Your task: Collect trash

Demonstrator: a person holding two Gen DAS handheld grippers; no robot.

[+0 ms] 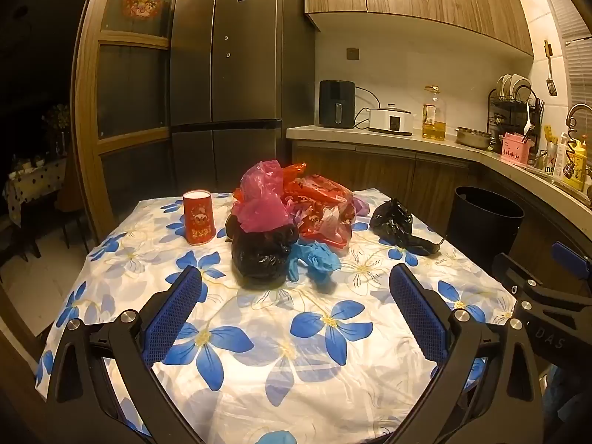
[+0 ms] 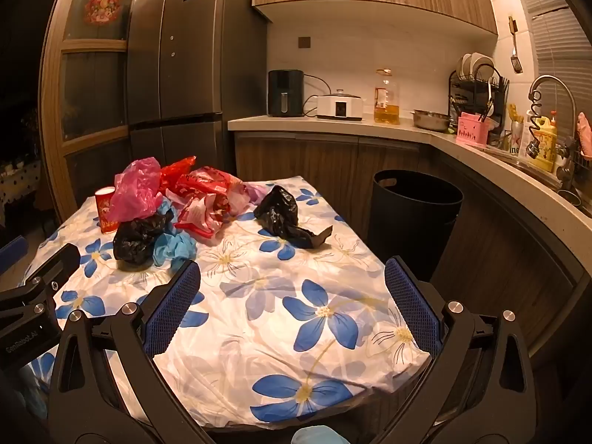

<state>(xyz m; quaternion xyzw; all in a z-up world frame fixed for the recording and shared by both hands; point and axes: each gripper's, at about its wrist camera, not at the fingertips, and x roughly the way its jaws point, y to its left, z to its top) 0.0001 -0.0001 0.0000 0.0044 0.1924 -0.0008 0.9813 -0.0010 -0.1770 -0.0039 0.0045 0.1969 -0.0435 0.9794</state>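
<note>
Red cup (image 2: pixel 105 209): in the right wrist view we see only its left part; the pink bag (image 2: pixel 135 188) covers the rest.
Trash bin (image 1: pixel 483 222): we cannot see its base behind the table (image 1: pixel 259 351).
Bottle labels by sink (image 2: pixel 544 144): too small to read.

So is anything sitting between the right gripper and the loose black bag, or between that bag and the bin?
Nothing visible. The right gripper is open over bare tablecloth, and only cloth lies between it and the black bag. The bin stands off the table's right edge, its mouth open, with nothing between bag and bin.
</note>
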